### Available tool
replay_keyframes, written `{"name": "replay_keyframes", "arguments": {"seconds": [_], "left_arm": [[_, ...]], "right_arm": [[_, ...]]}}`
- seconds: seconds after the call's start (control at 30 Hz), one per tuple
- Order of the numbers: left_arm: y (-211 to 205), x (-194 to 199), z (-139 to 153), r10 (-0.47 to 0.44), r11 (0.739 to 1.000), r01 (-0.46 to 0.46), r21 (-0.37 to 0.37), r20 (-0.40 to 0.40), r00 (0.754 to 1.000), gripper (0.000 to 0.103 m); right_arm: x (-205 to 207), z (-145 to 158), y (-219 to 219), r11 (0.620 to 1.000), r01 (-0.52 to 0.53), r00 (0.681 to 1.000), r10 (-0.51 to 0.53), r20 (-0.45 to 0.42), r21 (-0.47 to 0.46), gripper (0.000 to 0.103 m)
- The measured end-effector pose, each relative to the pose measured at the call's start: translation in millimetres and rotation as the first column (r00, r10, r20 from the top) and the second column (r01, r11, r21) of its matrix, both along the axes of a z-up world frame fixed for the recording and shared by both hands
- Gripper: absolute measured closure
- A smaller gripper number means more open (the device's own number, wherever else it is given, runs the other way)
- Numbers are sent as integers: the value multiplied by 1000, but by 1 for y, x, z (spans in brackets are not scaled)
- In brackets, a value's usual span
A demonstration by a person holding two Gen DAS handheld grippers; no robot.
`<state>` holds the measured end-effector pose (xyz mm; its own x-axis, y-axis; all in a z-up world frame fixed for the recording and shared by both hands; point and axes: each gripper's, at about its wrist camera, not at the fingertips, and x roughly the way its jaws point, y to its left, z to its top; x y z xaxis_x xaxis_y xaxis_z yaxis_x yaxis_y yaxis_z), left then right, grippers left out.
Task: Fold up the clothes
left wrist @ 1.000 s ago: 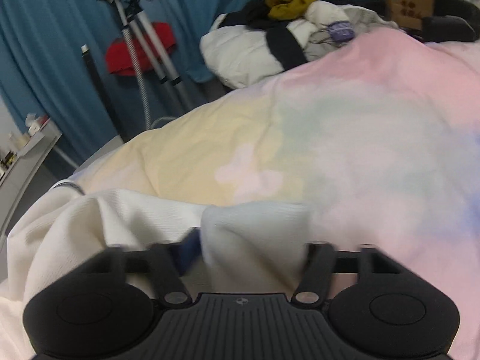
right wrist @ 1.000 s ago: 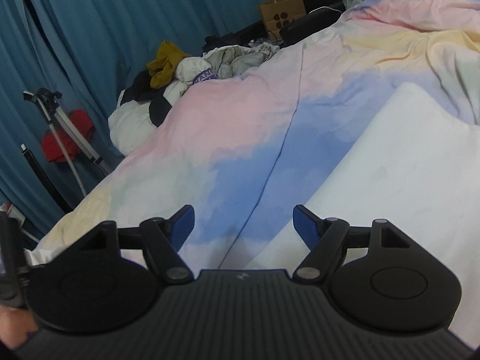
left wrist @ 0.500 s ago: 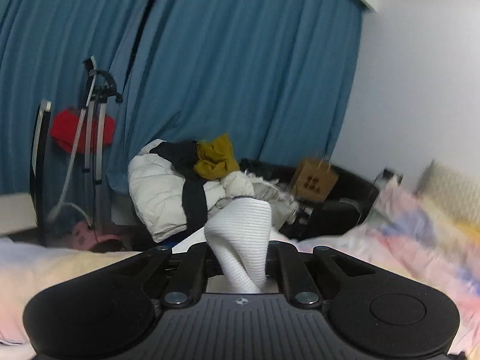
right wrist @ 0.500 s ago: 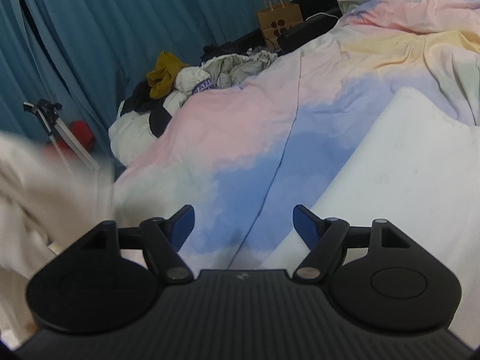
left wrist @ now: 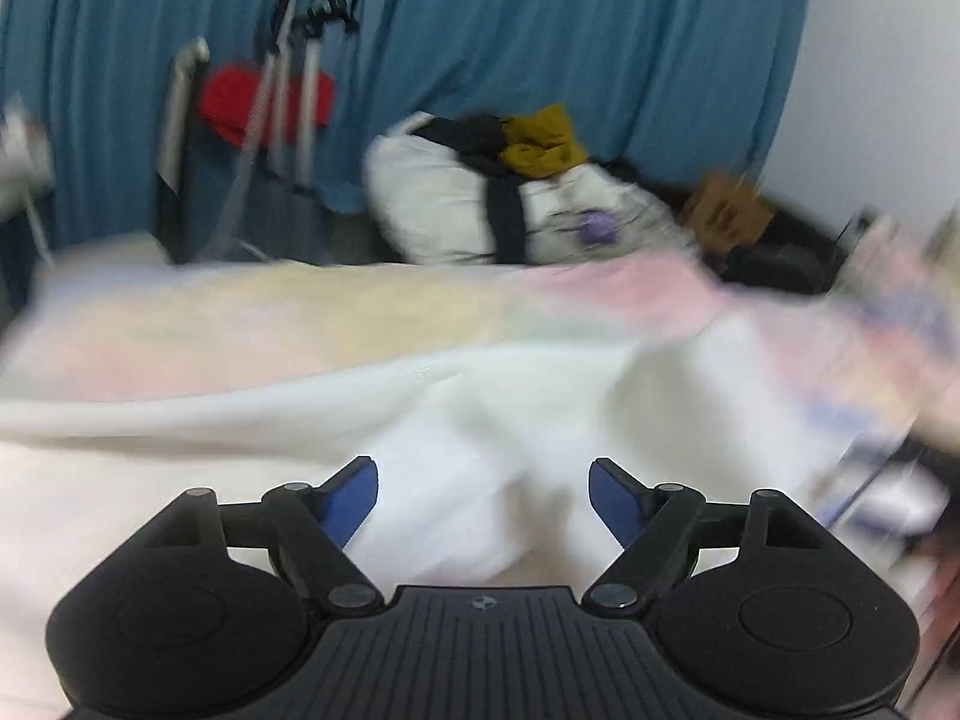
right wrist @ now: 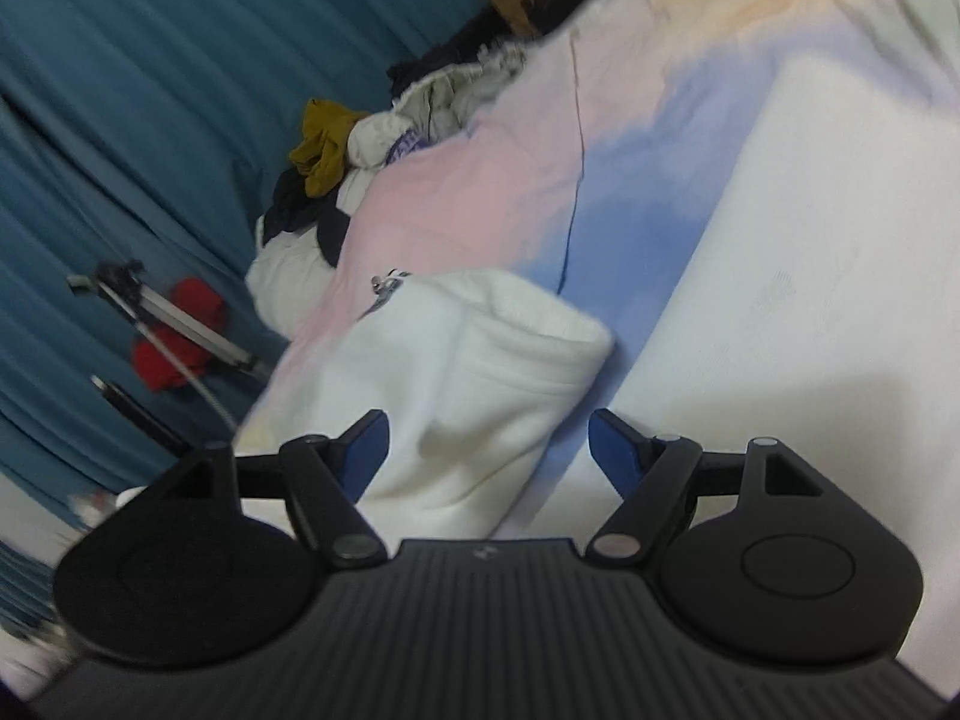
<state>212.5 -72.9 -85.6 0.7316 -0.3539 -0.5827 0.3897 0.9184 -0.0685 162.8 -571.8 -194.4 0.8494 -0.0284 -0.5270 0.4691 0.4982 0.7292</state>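
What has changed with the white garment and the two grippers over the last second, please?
The left gripper lifted the white garment, carried it across the bed and let go; its jaws are now open. The right gripper stayed open, and the clothes pile is unmoved.

One white garment near, on one pastel duvet; one white pillow right. Far: one heap of clothes, one brown paper bag, one red item. Two claws: left, right.

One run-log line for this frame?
left gripper: open | right gripper: open | white garment: on bed, released | fold: not done
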Motion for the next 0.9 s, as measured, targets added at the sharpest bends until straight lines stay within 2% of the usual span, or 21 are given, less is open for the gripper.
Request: {"name": "replay_keyframes", "arguments": {"seconds": [0.03,0.17,0.23,0.33,0.37,0.47,0.63,0.7,0.77,0.8,0.83,0.87,0.9], "left_arm": [[10,-13,-3,7,999,-9,53,28,1000,23],[44,-36,-19,-2,992,-8,127,76,997,22],[46,-31,-23,-3,996,-1,93,47,999,22],[37,-23,-30,-7,992,-2,130,69,998,23],[33,-21,-34,-10,989,-1,146,71,997,24],[30,-15,-46,-21,991,16,134,33,999,26],[24,0,-61,-14,989,12,147,13,1000,27],[24,4,-66,-8,990,6,141,13,1000,33],[26,6,-64,7,992,-9,125,20,1000,46],[27,7,-64,15,993,-17,118,24,1000,51],[27,8,-63,22,994,-25,110,27,999,60],[28,8,-62,30,994,-33,102,31,999,74],[29,9,-61,38,995,-41,94,34,999,82]], "right_arm": [[1,-4,-5,999,2,1000,-2,-2,43,28],[-4,-15,-23,988,60,998,-55,-40,141,29],[-5,-19,-28,979,61,998,-56,-30,193,27],[6,-24,-33,970,46,999,-40,-33,240,27],[10,-24,-34,973,51,998,-43,-43,226,27],[29,-21,-34,990,17,999,-11,-42,141,28],[59,-24,-28,999,-41,997,42,-67,12,34],[64,-23,-25,998,-50,995,45,-92,-47,43],[68,-20,-21,993,-54,992,41,-118,-109,73],[68,-17,-21,990,-52,992,36,-119,-133,76],[68,-13,-22,987,-48,993,31,-113,-151,82],[68,-8,-24,985,-38,995,22,-98,-166,85],[67,-2,-26,984,-25,997,11,-78,-178,86]]}}
